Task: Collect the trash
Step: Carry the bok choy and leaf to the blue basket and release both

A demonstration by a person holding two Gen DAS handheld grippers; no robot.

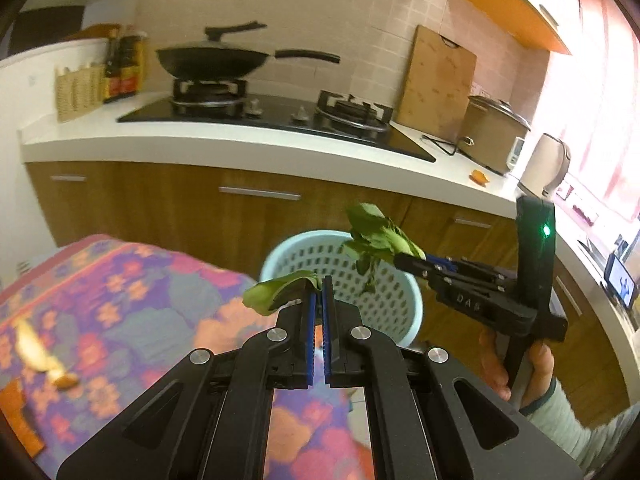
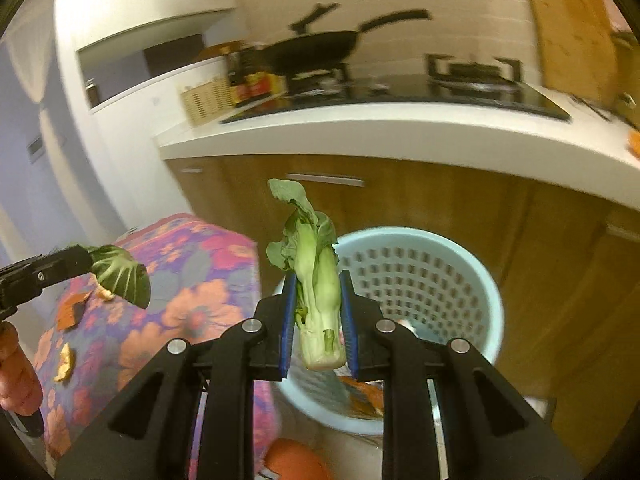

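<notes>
My left gripper (image 1: 321, 280) is shut on a green leaf (image 1: 280, 290) that sticks out to the left of the fingertips, just in front of the light blue perforated trash basket (image 1: 384, 300). My right gripper (image 2: 318, 276) is shut on a bok choy stalk (image 2: 318, 280), held upright above the basket's near left rim (image 2: 420, 276). In the left wrist view the right gripper (image 1: 408, 258) holds the bok choy (image 1: 376, 240) over the basket. In the right wrist view the left gripper (image 2: 86, 258) holds its leaf (image 2: 120, 276) over the table.
A table with a floral cloth (image 1: 120, 300) carries peel scraps (image 1: 40, 356) (image 2: 66, 362). Behind are wooden cabinets (image 1: 256, 208), a white counter (image 1: 248, 148) with a stove, a wok (image 1: 212, 60), a cutting board (image 1: 436, 84) and an orange scrap (image 1: 479, 177). Trash lies in the basket bottom (image 2: 360, 392).
</notes>
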